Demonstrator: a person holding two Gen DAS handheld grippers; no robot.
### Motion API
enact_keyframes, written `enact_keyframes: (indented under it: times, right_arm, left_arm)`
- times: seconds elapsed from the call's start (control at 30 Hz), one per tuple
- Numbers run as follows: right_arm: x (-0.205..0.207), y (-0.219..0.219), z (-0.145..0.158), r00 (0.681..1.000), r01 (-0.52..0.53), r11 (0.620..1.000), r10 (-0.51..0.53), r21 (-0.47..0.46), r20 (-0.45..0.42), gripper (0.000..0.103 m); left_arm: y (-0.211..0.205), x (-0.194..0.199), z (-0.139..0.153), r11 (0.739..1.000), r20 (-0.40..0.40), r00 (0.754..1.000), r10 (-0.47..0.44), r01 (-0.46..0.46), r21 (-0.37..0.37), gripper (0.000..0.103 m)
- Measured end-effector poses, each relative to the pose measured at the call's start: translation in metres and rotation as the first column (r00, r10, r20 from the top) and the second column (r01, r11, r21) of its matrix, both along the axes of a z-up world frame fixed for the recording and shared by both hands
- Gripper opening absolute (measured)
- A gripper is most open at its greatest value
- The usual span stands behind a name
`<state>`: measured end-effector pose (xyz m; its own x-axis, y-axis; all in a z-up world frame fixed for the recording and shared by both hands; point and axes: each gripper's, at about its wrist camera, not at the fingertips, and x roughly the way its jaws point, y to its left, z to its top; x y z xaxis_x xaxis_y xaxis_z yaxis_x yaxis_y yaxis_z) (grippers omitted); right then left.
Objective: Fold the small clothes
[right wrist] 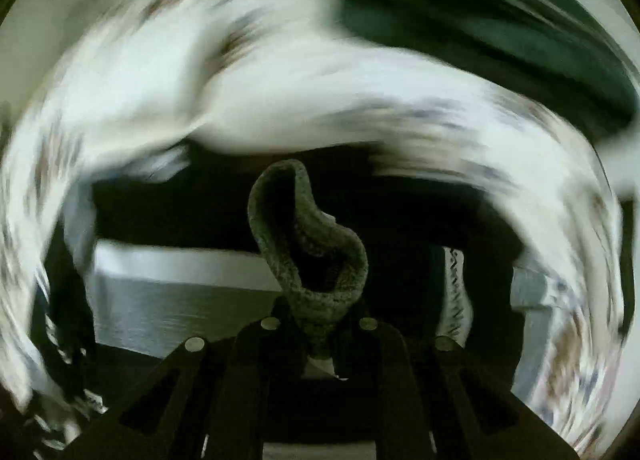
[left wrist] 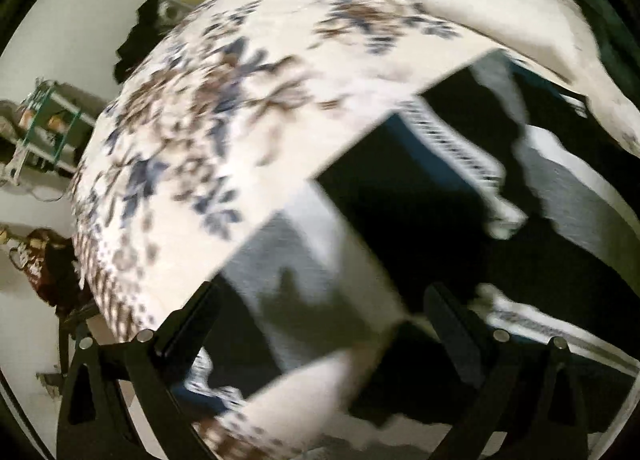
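Up close in the right wrist view, the right tool (right wrist: 320,320) is clenched on a grey speckled strip of fabric (right wrist: 308,256), a thick hem or band that rises from between its black fingers, loops upward and curls back on itself. Behind that loop lies a dark garment (right wrist: 400,204) with pale grey panels (right wrist: 168,292) and a narrow patterned trim (right wrist: 456,292) at the right. Beyond it, a white bedsheet with a blue and brown flower print (right wrist: 280,88) sweeps across the view, badly blurred, and a dark green cloth (right wrist: 480,12) fills the upper right.

In the left wrist view, the left tool (left wrist: 320,324) is released, its two black fingers standing well apart with nothing pinched between them. Between and just beyond the fingers lies the same small garment (left wrist: 400,196), black with grey panels (left wrist: 296,260) and a white striped edge (left wrist: 452,144), spread on the flowered sheet (left wrist: 208,108). A white fold of bedding (left wrist: 500,24) lies past it to the upper right. Off the bed's left edge, a pale floor (left wrist: 24,300) shows, with a green-framed rack (left wrist: 52,120) and a dark heap (left wrist: 136,40) near the wall; all of it is smeared by blur.
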<state>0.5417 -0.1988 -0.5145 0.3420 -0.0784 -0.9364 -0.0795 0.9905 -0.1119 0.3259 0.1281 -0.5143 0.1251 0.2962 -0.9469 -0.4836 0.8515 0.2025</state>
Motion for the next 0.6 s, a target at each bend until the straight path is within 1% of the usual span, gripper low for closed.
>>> enact_keyframes:
  times: [0.03, 0.07, 0.1, 0.13, 0.2, 0.27, 0.33, 0.37, 0.4, 0.43, 0.47, 0.5, 0.53, 0.57, 0.6]
  right_arm:
    - [0.002, 0.047, -0.016, 0.997, -0.078, 0.996, 0.078, -0.031, -0.023, 0.008]
    - [-0.001, 0.084, -0.026, 0.991, -0.134, 0.990, 0.132, -0.045, -0.033, 0.008]
    - [-0.002, 0.111, -0.031, 0.986, -0.167, 0.984, 0.166, -0.055, -0.036, 0.008]
    - [-0.011, 0.148, -0.034, 0.975, -0.222, 0.973, 0.220, -0.063, -0.032, 0.008]
    - [-0.024, 0.195, -0.038, 0.958, -0.287, 0.955, 0.286, -0.080, -0.028, 0.008]
    - [-0.035, 0.226, -0.048, 0.946, -0.325, 0.940, 0.321, -0.106, -0.053, 0.009]
    - [-0.041, 0.239, -0.062, 0.945, -0.326, 0.935, 0.315, -0.139, -0.093, 0.011]
    - [-0.044, 0.238, -0.067, 0.946, -0.316, 0.940, 0.302, -0.128, -0.119, 0.013]
    - [-0.046, 0.227, -0.066, 0.947, -0.306, 0.946, 0.291, -0.105, -0.133, 0.016]
    - [-0.050, 0.220, -0.065, 0.950, -0.283, 0.958, 0.274, -0.042, -0.152, 0.029]
    - [-0.053, 0.211, -0.059, 0.951, -0.256, 0.966, 0.257, 0.027, -0.170, 0.050]
    - [-0.060, 0.195, -0.051, 0.957, -0.197, 0.972, 0.218, 0.126, -0.191, 0.060]
    - [-0.068, 0.181, -0.043, 0.963, -0.145, 0.969, 0.185, 0.199, -0.198, 0.068]
    - [-0.076, 0.168, -0.035, 0.968, -0.101, 0.964, 0.152, 0.244, -0.202, 0.069]
    - [-0.084, 0.156, -0.029, 0.971, -0.063, 0.962, 0.121, 0.265, -0.206, 0.069]
  left_arm:
    - [0.011, -0.005, -0.002, 1.000, -0.003, 1.000, 0.014, -0.014, -0.005, 0.103]
    - [0.021, -0.009, -0.003, 0.999, -0.005, 1.000, 0.029, -0.029, -0.014, 0.103]
    - [0.027, -0.013, -0.003, 0.999, -0.004, 0.999, 0.040, -0.040, -0.017, 0.103]
    - [0.036, -0.016, -0.004, 0.999, 0.000, 0.999, 0.049, -0.049, -0.017, 0.103]
    - [0.051, -0.021, -0.007, 0.998, 0.003, 0.998, 0.064, -0.064, -0.020, 0.103]
    - [0.062, -0.024, -0.010, 0.996, 0.006, 0.997, 0.074, -0.074, -0.040, 0.103]
    - [0.072, -0.025, -0.012, 0.995, 0.009, 0.997, 0.081, -0.081, -0.058, 0.103]
    - [0.078, -0.026, -0.012, 0.994, 0.013, 0.996, 0.084, -0.083, -0.070, 0.103]
    - [0.082, -0.028, -0.012, 0.993, 0.016, 0.996, 0.085, -0.084, -0.079, 0.103]
    - [0.089, -0.031, -0.010, 0.992, 0.026, 0.996, 0.087, -0.084, -0.094, 0.103]
    - [0.095, -0.035, -0.007, 0.991, 0.033, 0.996, 0.088, -0.084, -0.107, 0.103]
    - [0.099, -0.039, -0.006, 0.989, 0.037, 0.995, 0.090, -0.085, -0.118, 0.103]
    - [0.106, -0.044, -0.003, 0.987, 0.041, 0.995, 0.094, -0.087, -0.134, 0.103]
    - [0.115, -0.053, 0.001, 0.983, 0.045, 0.994, 0.102, -0.094, -0.156, 0.103]
    - [0.125, -0.064, 0.005, 0.978, 0.049, 0.992, 0.118, -0.108, -0.178, 0.103]
